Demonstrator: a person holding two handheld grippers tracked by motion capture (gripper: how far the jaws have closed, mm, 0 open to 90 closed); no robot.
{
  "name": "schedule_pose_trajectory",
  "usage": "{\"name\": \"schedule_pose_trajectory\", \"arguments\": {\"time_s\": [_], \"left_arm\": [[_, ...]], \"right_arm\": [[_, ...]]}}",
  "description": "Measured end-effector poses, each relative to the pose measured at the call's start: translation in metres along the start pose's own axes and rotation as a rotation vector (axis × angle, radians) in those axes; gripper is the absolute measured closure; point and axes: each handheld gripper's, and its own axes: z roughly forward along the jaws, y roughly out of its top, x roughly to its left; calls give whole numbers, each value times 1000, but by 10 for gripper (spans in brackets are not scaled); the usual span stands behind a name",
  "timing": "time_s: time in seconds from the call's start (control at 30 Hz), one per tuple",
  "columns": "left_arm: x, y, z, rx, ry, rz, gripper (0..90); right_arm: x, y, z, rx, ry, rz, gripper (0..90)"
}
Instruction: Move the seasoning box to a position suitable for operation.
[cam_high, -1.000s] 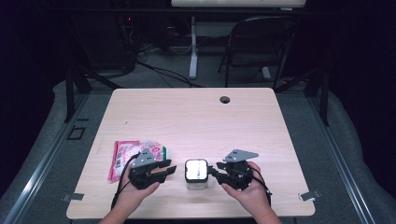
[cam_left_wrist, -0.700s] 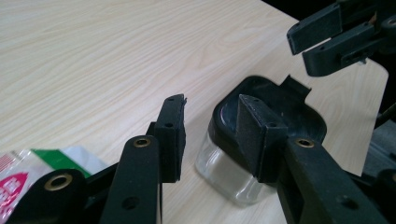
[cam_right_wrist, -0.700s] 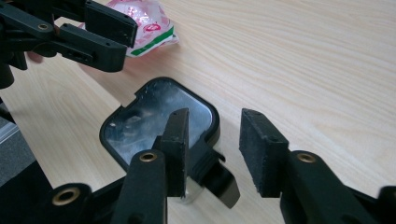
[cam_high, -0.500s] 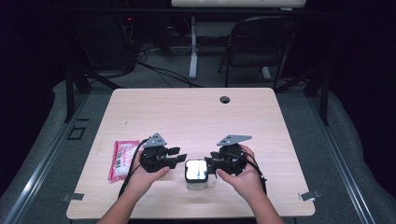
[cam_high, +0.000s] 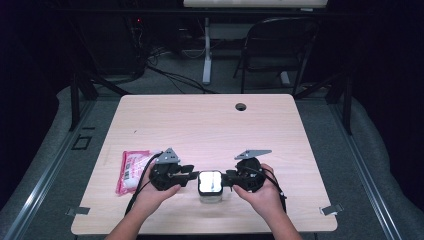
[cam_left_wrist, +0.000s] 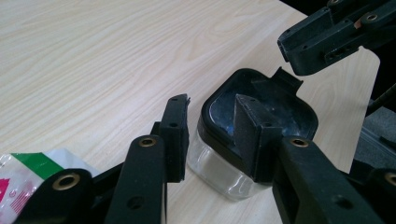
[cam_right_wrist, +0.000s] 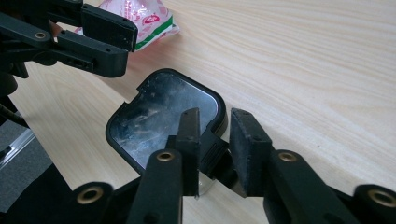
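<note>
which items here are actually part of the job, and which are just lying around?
In the job:
- clear container with black-rimmed lid
- left gripper, jaws astride the container's corner
- right gripper, jaws around the lid's side clip

Lying about:
- pink snack packet
- cable hole in the table

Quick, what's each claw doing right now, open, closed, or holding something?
Left claw: jaws just been closing around a corner of the jar's lid; grip cannot be told.
Right claw: jaws just been closing around the lid's clasp; grip cannot be told.
</note>
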Motion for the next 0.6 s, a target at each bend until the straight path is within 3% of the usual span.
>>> {"name": "schedule_pose_trajectory", "arguments": {"time_s": [0.1, 0.33, 0.6], "left_arm": [[2, -4, 0, 15, -6, -2, 677], [6, -10, 2, 67, -18, 3, 805], [3, -15, 10, 107, -37, 16, 861]], "right_arm": [[0, -2, 4, 1, -20, -3, 781], [-1, -5, 4, 2, -13, 14, 811], [-3, -6, 4, 0, -8, 23, 819]]}}
